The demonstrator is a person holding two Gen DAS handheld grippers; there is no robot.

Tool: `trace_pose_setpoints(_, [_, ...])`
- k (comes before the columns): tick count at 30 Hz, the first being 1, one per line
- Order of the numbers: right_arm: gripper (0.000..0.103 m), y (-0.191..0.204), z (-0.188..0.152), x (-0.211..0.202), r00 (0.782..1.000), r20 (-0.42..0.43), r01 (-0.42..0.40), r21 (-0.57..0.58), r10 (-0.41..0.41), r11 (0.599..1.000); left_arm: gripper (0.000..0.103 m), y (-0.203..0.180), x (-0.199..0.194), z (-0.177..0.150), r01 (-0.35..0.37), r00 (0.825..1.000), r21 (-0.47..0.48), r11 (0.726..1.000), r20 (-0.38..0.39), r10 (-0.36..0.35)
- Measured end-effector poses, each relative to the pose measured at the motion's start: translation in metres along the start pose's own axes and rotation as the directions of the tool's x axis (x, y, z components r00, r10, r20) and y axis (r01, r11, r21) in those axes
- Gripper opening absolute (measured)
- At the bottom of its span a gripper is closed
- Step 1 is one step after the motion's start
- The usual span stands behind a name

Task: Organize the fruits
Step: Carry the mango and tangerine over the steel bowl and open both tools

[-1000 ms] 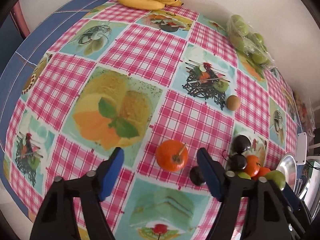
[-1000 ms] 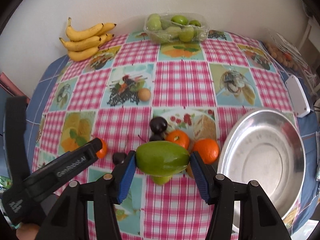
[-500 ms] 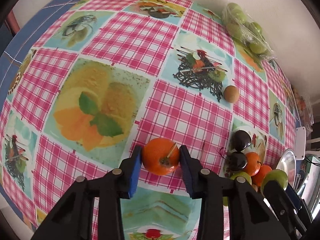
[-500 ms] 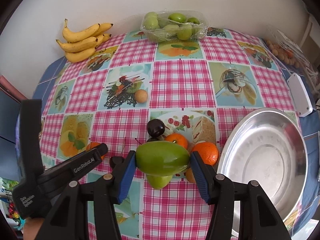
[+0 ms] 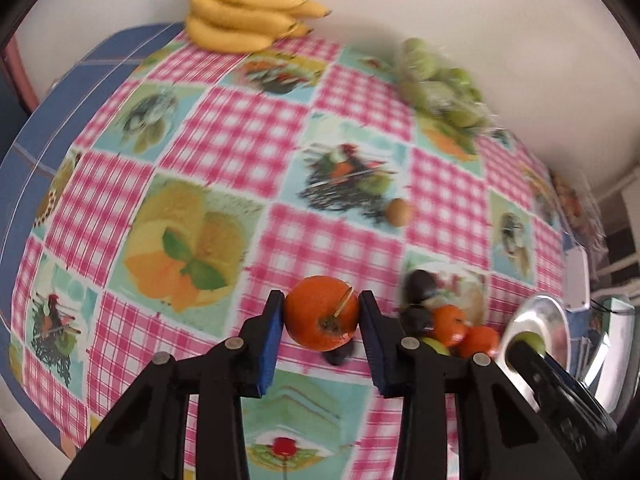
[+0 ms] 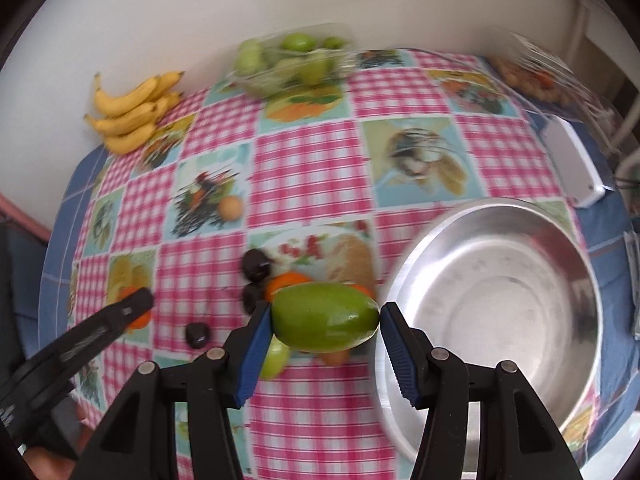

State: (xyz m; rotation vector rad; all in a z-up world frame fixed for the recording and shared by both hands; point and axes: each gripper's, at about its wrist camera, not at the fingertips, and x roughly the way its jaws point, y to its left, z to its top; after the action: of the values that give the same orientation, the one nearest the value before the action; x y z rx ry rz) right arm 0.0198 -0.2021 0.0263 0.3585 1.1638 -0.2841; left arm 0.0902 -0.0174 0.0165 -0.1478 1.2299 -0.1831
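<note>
Tongs on the left (image 5: 322, 316) are clamped on an orange fruit (image 5: 321, 312), one blue pad against each side, with its dark calyx and a thin stalk turned toward the camera. The fruit sits above the checked surface (image 5: 240, 140), and a dark plum (image 5: 337, 356) lies just under it. Right tongs (image 6: 325, 320) grip a green mango (image 6: 325, 317) by its two ends, so its long axis runs crosswise between the pads, the more pointed tip toward the right pad and the metal bowl (image 6: 496, 300). The mango hangs near the bowl's left rim, in front of a cluster of two oranges (image 6: 286, 282), dark plums (image 6: 256, 265) and a small green fruit (image 6: 276, 360) on the cloth. Farther back, a banana bunch (image 6: 134, 112) lies by the wall, a clear tray of green fruit (image 6: 292, 58) beside it, and a small tan fruit (image 6: 231, 208) lies alone.
</note>
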Motion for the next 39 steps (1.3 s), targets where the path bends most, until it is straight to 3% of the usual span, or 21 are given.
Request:
trace_pose_setpoints(5, [0.058,-0.044,0.002,-0.002,0.999,0.008,0.047,0.11,-0.048,0.993,0.039,-0.04,-0.015,-0.006,0.074,0.997,0.102,0.992,0.02,-0.077])
trace_pose_setpoints(10, [0.058,-0.09,0.001,-0.007,0.989,0.016,0.14,0.23,-0.148,0.963,0.039,-0.084,-0.023,-0.024,0.132,0.991,0.207,0.969,0.002,-0.135])
trace_pose_setpoints(17, [0.058,-0.143,-0.007,-0.012,0.979,0.005,0.186,0.368,-0.202,0.911,0.039,-0.147,-0.018,-0.058,0.209,0.978,0.371,0.905,-0.06,-0.201])
trace_pose_setpoints(22, [0.058,-0.159,-0.011,-0.012,0.975,-0.004,0.203,0.407,-0.22,0.891,0.039,-0.183,-0.002,-0.081,0.2,0.98,0.473,0.858,-0.097,-0.175])
trace_pose_setpoints(33, [0.058,-0.175,-0.026,0.012,0.976,-0.09,0.215,0.441,-0.196,0.871,0.039,-0.206,0.036,-0.094,0.183,0.978,0.49,0.852,-0.177,-0.108])
trace_pose_setpoints(39, [0.059,-0.174,-0.028,0.014,0.975,-0.098,0.222,0.443,-0.199,0.869,0.039,-0.207,0.045,-0.096,0.179,0.976,0.482,0.858,-0.195,-0.094])
